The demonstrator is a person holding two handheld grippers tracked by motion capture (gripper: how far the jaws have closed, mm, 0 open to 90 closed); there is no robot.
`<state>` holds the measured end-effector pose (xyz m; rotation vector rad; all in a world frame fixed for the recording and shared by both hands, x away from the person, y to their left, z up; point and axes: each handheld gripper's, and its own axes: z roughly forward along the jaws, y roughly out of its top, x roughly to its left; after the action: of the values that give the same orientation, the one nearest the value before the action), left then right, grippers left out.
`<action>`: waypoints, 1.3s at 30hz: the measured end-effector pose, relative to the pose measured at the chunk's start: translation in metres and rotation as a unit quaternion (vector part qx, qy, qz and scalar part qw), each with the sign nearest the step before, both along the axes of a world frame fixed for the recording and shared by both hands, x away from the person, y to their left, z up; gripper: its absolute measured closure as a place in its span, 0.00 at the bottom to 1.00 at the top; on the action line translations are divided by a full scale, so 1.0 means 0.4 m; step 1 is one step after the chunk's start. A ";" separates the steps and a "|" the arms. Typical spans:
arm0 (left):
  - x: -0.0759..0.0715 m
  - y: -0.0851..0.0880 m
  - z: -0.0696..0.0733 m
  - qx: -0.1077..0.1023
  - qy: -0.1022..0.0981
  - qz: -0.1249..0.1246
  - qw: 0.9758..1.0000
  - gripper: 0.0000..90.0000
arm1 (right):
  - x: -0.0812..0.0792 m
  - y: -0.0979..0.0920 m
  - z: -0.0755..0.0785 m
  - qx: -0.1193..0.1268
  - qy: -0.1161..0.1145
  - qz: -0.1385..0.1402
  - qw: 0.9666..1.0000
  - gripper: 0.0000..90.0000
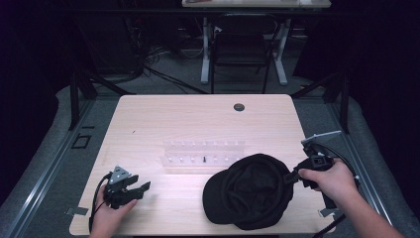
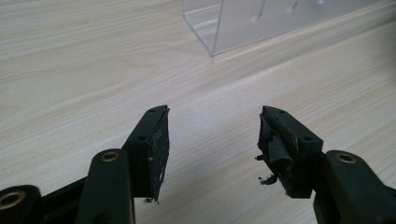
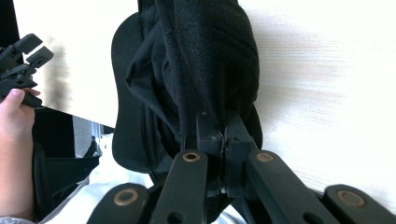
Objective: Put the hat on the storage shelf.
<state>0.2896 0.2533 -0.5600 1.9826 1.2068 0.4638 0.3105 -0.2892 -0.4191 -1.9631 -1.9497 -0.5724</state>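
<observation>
Item one, a black cap (image 1: 250, 191), is lying upside down near the front edge of the pale wooden surface (image 1: 198, 114), its hollow crown facing up and its brim pointing toward the person's left; it is sitting just in front of the clear acrylic rack (image 1: 203, 153), which serves here as the landmark. Item two, the right gripper (image 1: 293, 174), is coming in from the right of the rack and is clenching the cap's rim, jaws pressed together on the fabric; in the right gripper view the black cloth (image 3: 205, 60) is bunching between the closed jaws (image 3: 223, 133). Item three, the left gripper (image 1: 139, 187), is resting to the left of and in front of the rack, well apart from the cap, held by a hand (image 1: 106, 215); its jaws are standing spread with nothing between them, worn black pads (image 2: 161, 149) showing over bare wood. Item four, the rack itself, is lying across the middle of the surface.
</observation>
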 end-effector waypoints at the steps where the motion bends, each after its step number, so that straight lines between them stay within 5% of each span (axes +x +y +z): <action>1: 0.000 0.000 0.000 0.000 0.000 0.000 1.000 0.48 | 0.000 0.004 0.004 -0.003 0.000 -0.003 1.000 0.98; 18: -0.001 -0.001 0.001 0.002 0.004 -0.003 1.000 0.48 | 0.004 0.053 0.110 -0.058 -0.008 0.016 0.998 0.98; 27: -0.001 0.001 0.003 0.004 0.006 -0.005 1.000 0.48 | 0.000 0.067 0.173 -0.038 -0.014 0.013 0.999 0.98; 39: -0.001 -0.001 0.001 0.003 0.003 -0.002 1.000 0.48 | -0.011 0.055 0.220 0.042 -0.031 0.001 0.999 0.98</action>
<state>0.2892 0.2530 -0.5598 1.9924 1.2058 0.4587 0.3061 -0.2670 -0.3311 -1.9150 -1.9304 -0.7102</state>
